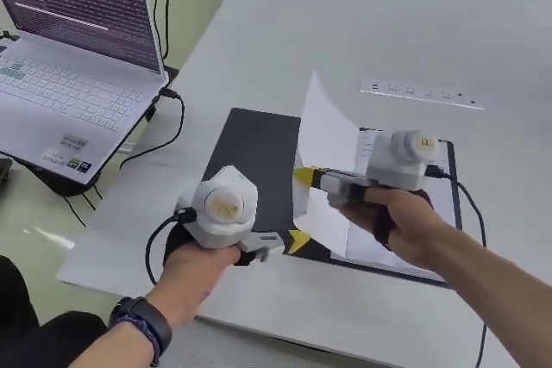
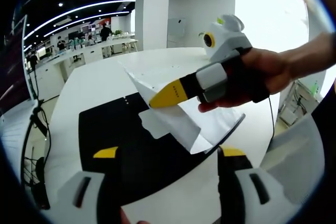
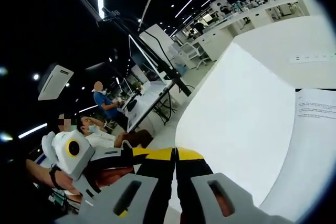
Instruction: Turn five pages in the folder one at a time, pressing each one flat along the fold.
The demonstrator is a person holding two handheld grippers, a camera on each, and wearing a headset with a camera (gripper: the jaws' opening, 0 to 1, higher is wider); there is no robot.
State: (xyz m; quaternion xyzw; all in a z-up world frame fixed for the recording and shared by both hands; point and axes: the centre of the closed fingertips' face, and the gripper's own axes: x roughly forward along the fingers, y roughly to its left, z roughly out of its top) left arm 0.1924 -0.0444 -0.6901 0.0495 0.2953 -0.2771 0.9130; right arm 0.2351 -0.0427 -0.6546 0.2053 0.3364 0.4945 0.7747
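Note:
A black folder (image 1: 250,161) lies open on the white table. One white page (image 1: 326,140) stands lifted, nearly upright over the fold. My right gripper (image 1: 304,177) is shut on that page's edge, its yellow tips pinched together (image 3: 175,155); the page (image 3: 241,114) spreads to the right of them. The same pinch is seen from the left gripper view (image 2: 165,94). A printed page (image 1: 444,204) lies flat on the folder's right side. My left gripper (image 1: 289,246) hovers at the folder's front edge, open, with nothing between its fingers (image 2: 169,153).
An open laptop (image 1: 69,49) sits on a stand to the left, with cables (image 1: 168,118) trailing toward the table. A white power strip (image 1: 423,92) lies beyond the folder. The table's front edge (image 1: 259,321) is close below my hands.

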